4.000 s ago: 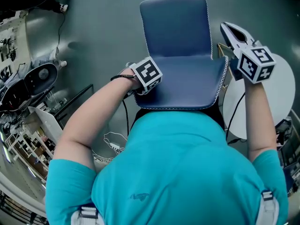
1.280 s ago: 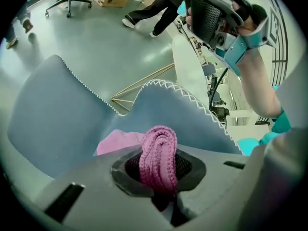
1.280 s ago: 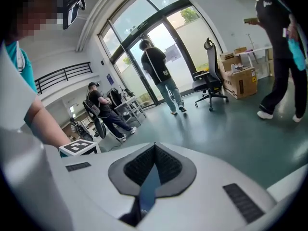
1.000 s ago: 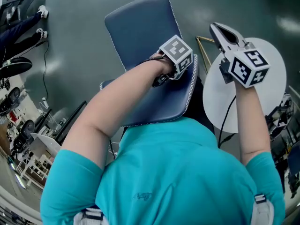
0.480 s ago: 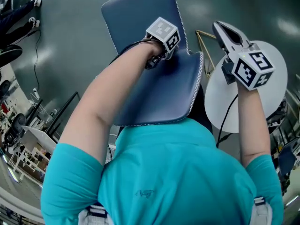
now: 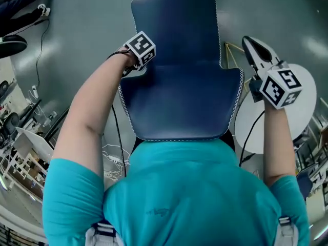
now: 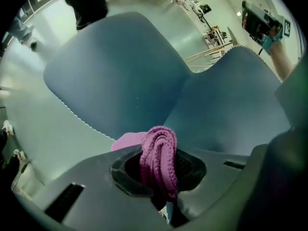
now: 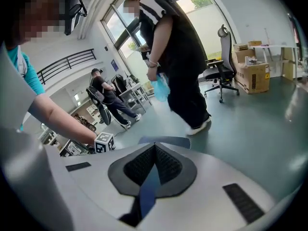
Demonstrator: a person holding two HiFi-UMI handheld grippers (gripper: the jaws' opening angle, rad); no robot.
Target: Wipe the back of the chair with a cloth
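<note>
The blue chair fills the middle of the head view, its back (image 6: 174, 27) rising beyond its seat (image 6: 179, 104). My left gripper (image 6: 137, 55) is at the chair's left edge, where back and seat meet, and is shut on a bunched pink cloth (image 7: 159, 153). In the left gripper view the cloth sticks out of the left gripper (image 7: 161, 170) towards the chair back (image 7: 120, 71); whether it touches is unclear. My right gripper (image 6: 253, 45) is held up to the right of the chair, shut and empty. The right gripper (image 8: 154, 165) points away into the room.
A round white table (image 6: 292, 111) stands right of the chair, under my right arm. Cables (image 6: 115, 158) lie on the floor at the left, beside shelving (image 6: 20, 158). A person in black (image 8: 178, 61) walks past; an office chair (image 8: 221, 76) and boxes (image 8: 252, 76) stand behind.
My left gripper, with the cloth, swept from the chair's right edge leftward across the lower back to its left edge. The right gripper stayed raised by the table.
</note>
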